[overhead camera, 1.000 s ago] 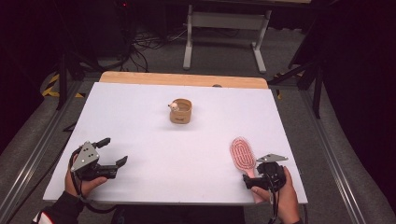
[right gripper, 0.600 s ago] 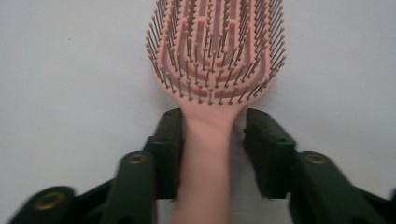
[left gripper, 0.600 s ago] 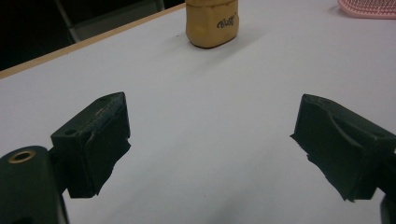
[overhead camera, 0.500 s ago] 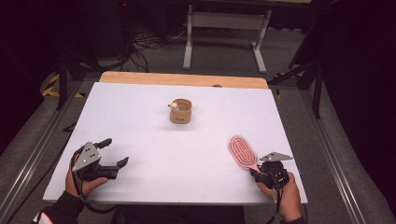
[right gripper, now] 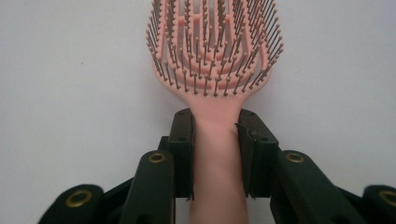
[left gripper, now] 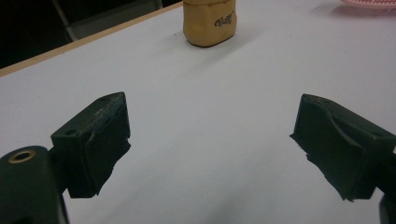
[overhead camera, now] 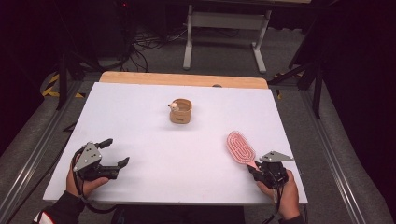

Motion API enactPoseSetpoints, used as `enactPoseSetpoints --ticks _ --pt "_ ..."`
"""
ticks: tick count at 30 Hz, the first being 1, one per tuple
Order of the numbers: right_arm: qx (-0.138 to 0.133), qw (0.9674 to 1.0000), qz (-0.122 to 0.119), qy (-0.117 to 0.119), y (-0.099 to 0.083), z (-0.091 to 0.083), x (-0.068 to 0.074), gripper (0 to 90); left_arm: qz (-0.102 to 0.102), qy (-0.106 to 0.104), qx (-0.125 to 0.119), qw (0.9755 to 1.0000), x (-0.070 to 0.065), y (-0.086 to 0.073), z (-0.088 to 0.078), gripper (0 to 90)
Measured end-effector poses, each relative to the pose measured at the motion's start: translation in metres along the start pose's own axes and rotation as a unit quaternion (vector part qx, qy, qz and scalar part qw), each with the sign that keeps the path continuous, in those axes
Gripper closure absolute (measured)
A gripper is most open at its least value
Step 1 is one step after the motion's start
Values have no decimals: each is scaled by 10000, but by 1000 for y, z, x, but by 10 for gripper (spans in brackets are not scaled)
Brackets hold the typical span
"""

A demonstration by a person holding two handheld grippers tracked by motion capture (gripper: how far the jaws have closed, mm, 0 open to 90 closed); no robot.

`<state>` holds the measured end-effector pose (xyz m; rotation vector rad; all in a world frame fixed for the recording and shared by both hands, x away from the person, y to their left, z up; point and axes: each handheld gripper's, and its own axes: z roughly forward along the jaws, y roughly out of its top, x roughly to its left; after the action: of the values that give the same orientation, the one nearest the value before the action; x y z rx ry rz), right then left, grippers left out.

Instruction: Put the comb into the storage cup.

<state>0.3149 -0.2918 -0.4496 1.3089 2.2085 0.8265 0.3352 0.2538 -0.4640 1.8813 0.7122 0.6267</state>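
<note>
A pink hairbrush (overhead camera: 240, 147) lies bristles up on the white table (overhead camera: 196, 154) at the front right. My right gripper (overhead camera: 256, 167) is shut on its handle. In the right gripper view the two pads press on both sides of the handle, just below the brush's head (right gripper: 215, 46). These jaws have just been closing onto the handle. My left gripper (overhead camera: 116, 151) rests at the front left, open, with bare table between its wide-apart jaws (left gripper: 210, 135).
A small tan cup-like container (overhead camera: 180, 112) stands upright near the middle of the table, toward the back, and is also in the left gripper view (left gripper: 210, 23). A wooden strip (overhead camera: 187, 79) runs along the far edge. Dark floor, cables and a metal stand lie beyond.
The right gripper's jaws have closed on the brush's handle, and the brush has shifted slightly. The left gripper has not moved.
</note>
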Motion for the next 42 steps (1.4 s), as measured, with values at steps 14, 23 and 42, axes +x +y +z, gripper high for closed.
enactPoseSetpoints --ticks 14,23,42 --pt "-1125 9931 68 -333 14 -9 -1 691 -32 -69 12 10000 -1 1 3 113" --pt "-1888 9811 -110 -418 37 -10 5 692 -8 -156 31 9999 -2 4 8 97" --pt "-2541 9651 -627 -84 83 21 60 691 -112 -509 -30 9986 -11 28 31 87"
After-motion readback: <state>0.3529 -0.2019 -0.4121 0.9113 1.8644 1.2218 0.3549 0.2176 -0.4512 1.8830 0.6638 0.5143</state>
